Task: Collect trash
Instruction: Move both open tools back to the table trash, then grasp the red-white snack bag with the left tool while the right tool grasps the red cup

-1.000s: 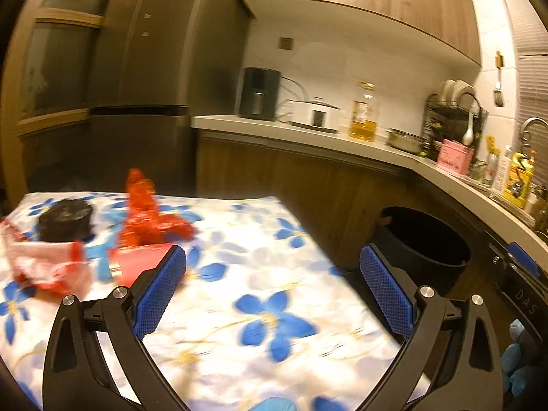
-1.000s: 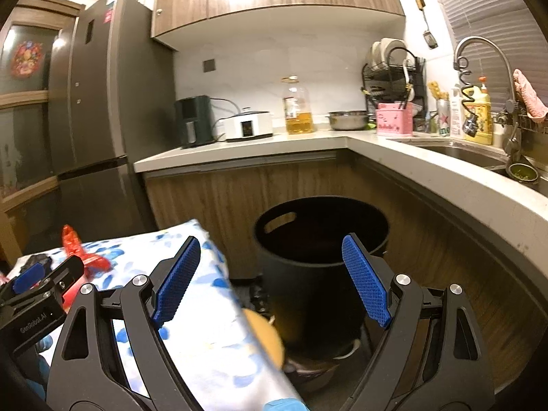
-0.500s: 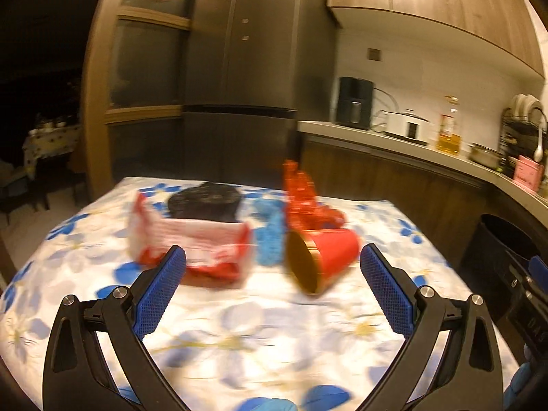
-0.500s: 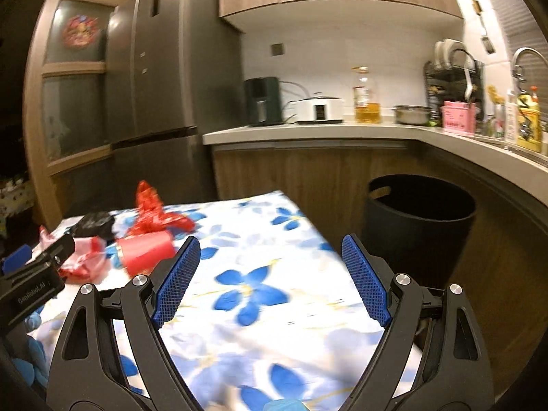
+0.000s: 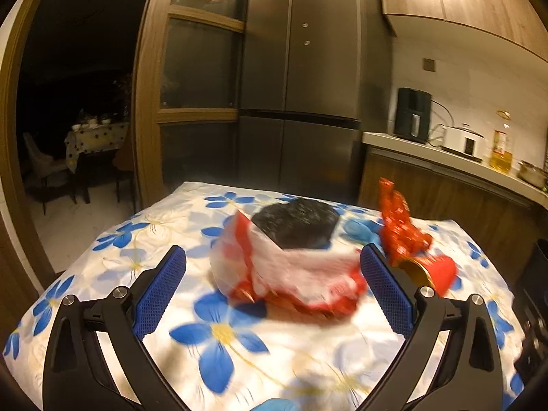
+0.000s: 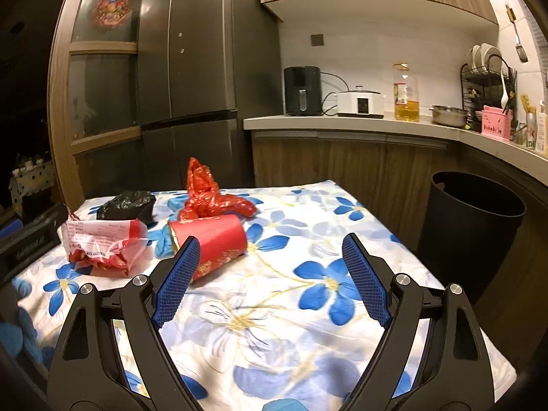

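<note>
Left gripper point(image 5: 273, 287) spread wide, nothing between the blue ribbed pads point(image 5: 161, 286), now aimed at the red and white wrapper point(image 5: 291, 270) in the middle of the left wrist frame. One second earlier looked toward the counter and the bin, with the trash far at the left edge; half a second ago had the wrapper and the cup both between the pads; now closer, with the wrapper filling the gap. Means, probably, that the wrapper is chosen as first piece and the closing comes next.

Right gripper point(image 6: 270, 279) also spread and empty, hanging above the flowered surface point(image 6: 308, 308). Has turned away from the black bin point(image 6: 472, 226), which now stands at the right side of the right wrist frame, beside the surface and apart from it.

Wrapper: thin crinkled plastic film, half crushed, open at one end, likely soft and easy to collapse under the pads. Red paper cup point(image 6: 212, 239): lying on its side, gold inside, stiff cone shape, just right of the wrapper. Behind them a crumpled black bag point(image 6: 126, 205), lumpy and matte, and a glossy red plastic bag point(image 6: 209, 195), twisted and standing up in a peak. Cloth on the surface smooth, white with blue flowers. Left wrist picture blurred by motion, so fine contact cannot be judged.
</note>
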A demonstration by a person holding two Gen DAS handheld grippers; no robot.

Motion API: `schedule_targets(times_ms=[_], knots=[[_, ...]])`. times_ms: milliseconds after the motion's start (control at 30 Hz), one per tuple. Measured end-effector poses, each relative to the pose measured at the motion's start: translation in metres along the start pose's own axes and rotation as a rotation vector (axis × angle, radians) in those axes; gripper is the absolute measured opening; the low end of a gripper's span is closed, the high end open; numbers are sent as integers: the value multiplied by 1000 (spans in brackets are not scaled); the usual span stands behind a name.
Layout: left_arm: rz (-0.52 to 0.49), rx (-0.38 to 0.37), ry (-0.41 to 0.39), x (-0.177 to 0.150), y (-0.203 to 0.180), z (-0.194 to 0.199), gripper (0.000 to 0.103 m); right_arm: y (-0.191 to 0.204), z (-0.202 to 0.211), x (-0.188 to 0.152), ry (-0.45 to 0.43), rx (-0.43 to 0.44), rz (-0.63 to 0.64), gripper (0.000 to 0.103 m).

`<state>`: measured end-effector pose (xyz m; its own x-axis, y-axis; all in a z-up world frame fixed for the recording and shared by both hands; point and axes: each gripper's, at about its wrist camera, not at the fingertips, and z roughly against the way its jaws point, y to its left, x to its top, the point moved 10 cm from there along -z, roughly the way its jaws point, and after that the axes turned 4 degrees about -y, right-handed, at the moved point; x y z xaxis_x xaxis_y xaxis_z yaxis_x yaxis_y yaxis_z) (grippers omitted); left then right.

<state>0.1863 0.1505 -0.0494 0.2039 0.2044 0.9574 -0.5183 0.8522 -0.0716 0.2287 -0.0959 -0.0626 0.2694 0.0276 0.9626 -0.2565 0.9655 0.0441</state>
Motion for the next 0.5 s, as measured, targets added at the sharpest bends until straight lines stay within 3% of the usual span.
schedule_targets(times_ms=[300, 367, 400, 500], knots=[[44, 51, 106, -5, 19, -51, 91, 16, -16, 6, -11, 6, 4, 84], [44, 54, 142, -14, 21, -57, 82, 24, -20, 5, -9, 14, 10, 84], [49, 52, 156, -17, 22, -59, 72, 27, -21, 4, -7, 17, 14, 84], [74, 36, 198, -26, 24, -63, 61, 39, -27, 1, 2, 35, 33, 84]])
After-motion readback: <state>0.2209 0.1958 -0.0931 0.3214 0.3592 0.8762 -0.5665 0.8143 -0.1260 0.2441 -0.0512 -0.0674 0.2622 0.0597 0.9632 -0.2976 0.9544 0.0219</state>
